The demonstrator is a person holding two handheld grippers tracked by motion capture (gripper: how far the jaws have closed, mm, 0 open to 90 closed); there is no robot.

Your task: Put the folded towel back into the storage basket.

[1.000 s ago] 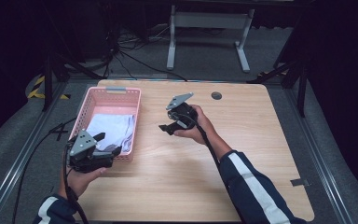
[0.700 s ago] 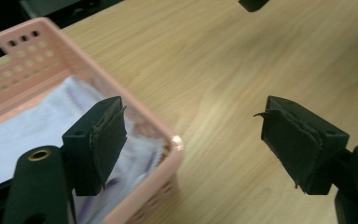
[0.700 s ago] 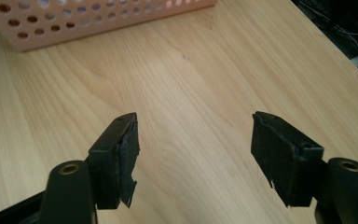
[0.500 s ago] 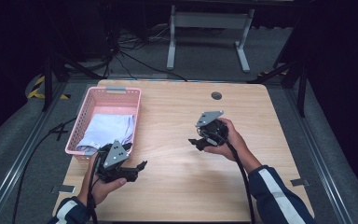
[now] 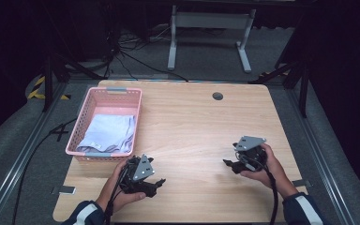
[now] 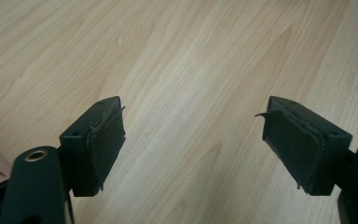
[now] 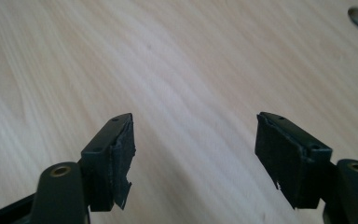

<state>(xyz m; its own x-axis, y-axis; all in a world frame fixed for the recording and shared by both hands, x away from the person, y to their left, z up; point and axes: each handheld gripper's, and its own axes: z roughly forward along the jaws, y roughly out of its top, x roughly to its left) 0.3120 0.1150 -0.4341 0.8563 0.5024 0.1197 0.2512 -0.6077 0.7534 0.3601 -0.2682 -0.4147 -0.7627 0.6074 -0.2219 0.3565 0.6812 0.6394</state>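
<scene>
In the high view, the left gripper (image 5: 155,183) is held at the lower left of the table (image 5: 192,122), just below the pink basket (image 5: 86,115), in which a folded cloth (image 5: 110,133) is laid. The right gripper (image 5: 229,164) is held at the lower right, well apart from the basket. In both gripper views the jaws are spread wide, with bare wood seen between them.

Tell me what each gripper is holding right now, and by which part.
Nothing. The left gripper and right gripper both stand open over the bare wooden table; the folded cloth lies in the pink basket.
</scene>
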